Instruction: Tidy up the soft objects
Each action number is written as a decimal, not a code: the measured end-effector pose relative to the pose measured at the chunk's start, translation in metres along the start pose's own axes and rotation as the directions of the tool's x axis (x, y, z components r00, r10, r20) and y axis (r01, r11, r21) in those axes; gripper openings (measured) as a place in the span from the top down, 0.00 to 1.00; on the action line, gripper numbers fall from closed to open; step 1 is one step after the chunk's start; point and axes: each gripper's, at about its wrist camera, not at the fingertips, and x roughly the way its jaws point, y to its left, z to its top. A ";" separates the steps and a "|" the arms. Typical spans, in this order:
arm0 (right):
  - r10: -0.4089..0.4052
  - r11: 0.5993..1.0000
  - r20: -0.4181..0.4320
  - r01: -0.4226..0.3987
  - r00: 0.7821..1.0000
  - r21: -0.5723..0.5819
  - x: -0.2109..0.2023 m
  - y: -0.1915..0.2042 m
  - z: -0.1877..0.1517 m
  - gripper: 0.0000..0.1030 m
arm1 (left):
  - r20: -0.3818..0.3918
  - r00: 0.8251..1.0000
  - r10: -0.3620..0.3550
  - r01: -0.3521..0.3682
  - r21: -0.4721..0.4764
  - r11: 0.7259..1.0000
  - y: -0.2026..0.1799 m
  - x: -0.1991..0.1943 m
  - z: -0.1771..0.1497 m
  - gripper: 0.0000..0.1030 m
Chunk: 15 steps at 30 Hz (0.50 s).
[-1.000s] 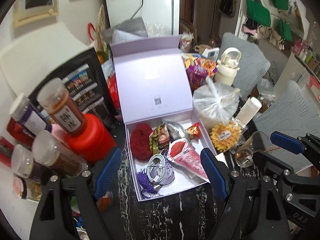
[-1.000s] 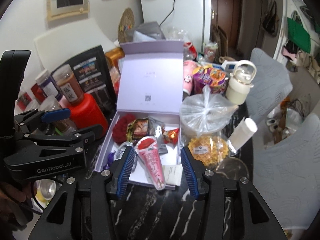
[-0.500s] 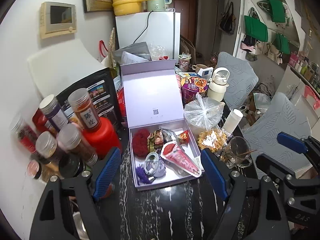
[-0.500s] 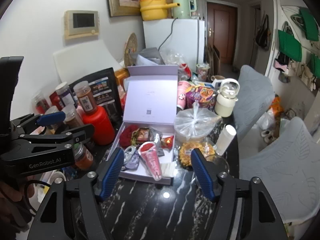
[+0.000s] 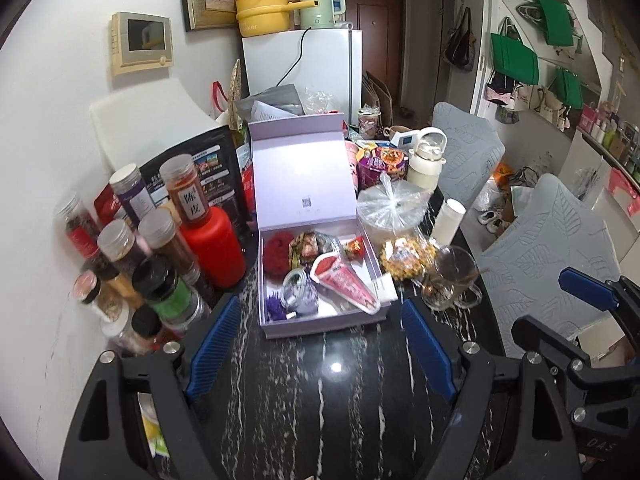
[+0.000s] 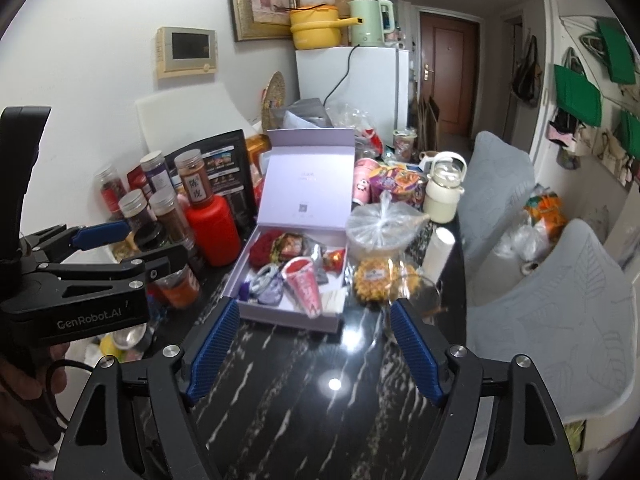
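Hovering released and empty over the table (image 5: pixel 320 400), both the left claw (image 5: pixel 320 344) and the right claw (image 6: pixel 314 346), its jaws just opened, risk toppling the crowded jars (image 5: pixel 160 240) on reaching for the box (image 5: pixel 276 330).

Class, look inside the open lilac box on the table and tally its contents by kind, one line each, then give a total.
Red fuzzy ball: 1
Foil snack packets: 3
Pink cone-shaped pack: 1
Coiled white cable in a clear pouch: 1
Purple tassel: 1
Total: 7, as far as the pile shows.
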 end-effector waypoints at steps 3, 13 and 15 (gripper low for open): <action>0.013 1.000 -0.004 -0.013 1.000 0.007 -0.011 -0.005 -0.014 0.24 | -0.003 1.000 0.008 -0.008 -0.002 1.000 -0.008 -0.011 -0.015 0.20; 0.031 1.000 0.002 -0.031 1.000 0.001 -0.045 -0.013 -0.048 0.24 | 0.004 1.000 0.028 -0.028 0.001 1.000 -0.038 -0.040 -0.053 0.20; 0.034 0.999 0.005 -0.034 0.999 0.004 -0.049 -0.016 -0.052 0.24 | 0.006 1.000 0.024 -0.024 0.000 1.000 -0.043 -0.045 -0.057 0.20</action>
